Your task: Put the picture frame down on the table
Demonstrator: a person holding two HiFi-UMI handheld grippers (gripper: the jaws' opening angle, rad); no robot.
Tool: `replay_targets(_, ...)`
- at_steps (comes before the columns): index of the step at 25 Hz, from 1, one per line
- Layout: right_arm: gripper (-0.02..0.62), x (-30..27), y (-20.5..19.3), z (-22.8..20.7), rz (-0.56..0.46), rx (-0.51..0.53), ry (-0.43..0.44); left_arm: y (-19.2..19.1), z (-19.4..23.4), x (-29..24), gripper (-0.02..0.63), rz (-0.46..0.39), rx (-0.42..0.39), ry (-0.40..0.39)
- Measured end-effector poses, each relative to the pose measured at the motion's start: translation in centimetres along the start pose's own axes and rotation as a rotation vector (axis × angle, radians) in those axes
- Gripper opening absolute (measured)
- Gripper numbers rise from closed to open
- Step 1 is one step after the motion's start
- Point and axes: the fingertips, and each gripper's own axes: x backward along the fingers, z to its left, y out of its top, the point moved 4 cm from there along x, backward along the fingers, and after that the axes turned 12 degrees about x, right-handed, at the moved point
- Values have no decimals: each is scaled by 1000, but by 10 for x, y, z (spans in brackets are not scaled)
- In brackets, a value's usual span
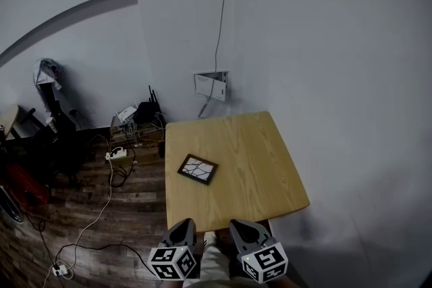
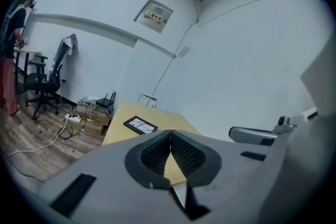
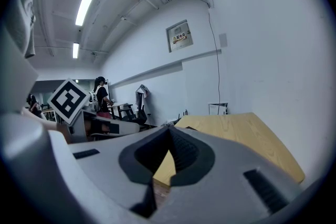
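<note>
A small dark picture frame (image 1: pixel 198 169) with a white cracked-line picture lies flat on the light wooden table (image 1: pixel 256 145), left of its middle. The left gripper view shows the same picture frame (image 2: pixel 139 125) beyond the jaws. My left gripper (image 1: pixel 182 233) and right gripper (image 1: pixel 244 231) hang side by side just off the table's near edge, well short of the frame. Both are shut with nothing between them: the left gripper's tips (image 2: pixel 170 134) meet, and the right gripper's tips (image 3: pixel 169 129) meet too.
Left of the table, a power strip (image 1: pixel 117 154), cables and a router (image 1: pixel 145 110) sit on the wooden floor. An office chair (image 2: pixel 42 81) and a person (image 2: pixel 13 39) stand far off left. A white wall (image 1: pixel 324 44) borders the table's right and far sides.
</note>
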Motion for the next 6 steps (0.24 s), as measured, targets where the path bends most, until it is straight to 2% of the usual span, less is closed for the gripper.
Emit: replay_targets(6, 0, 1, 2, 1, -7, 5, 1, 0, 2, 2, 5, -3, 6, 1)
